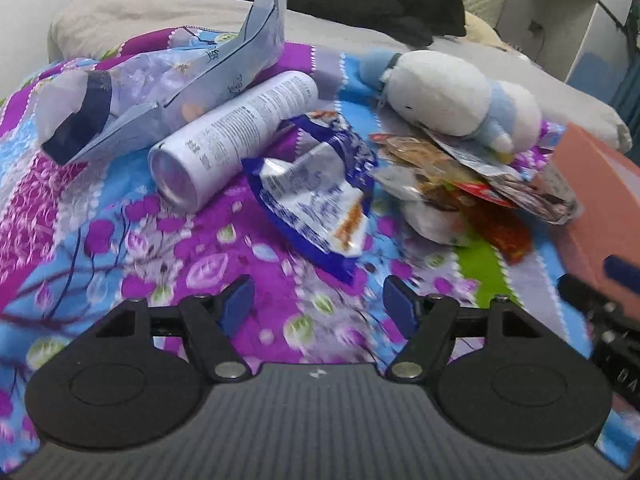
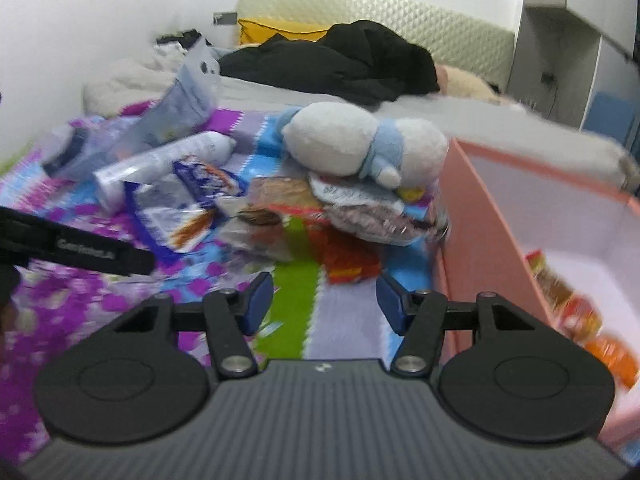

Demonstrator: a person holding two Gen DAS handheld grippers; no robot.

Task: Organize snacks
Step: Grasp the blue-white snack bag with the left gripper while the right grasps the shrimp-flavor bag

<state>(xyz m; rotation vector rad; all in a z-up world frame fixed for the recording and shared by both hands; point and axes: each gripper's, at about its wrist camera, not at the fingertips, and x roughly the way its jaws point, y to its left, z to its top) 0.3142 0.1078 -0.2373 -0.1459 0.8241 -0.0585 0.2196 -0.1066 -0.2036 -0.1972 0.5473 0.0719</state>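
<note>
Both the left gripper and the right gripper hang above the bed's blanket with fingers apart and empty. Snack packets lie heaped beside a can and plush toy. The pink box, right of the heap, holds some snacks.

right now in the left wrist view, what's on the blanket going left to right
pale blue pouch → white can → blue wrapper → plush toy → pink box
</note>
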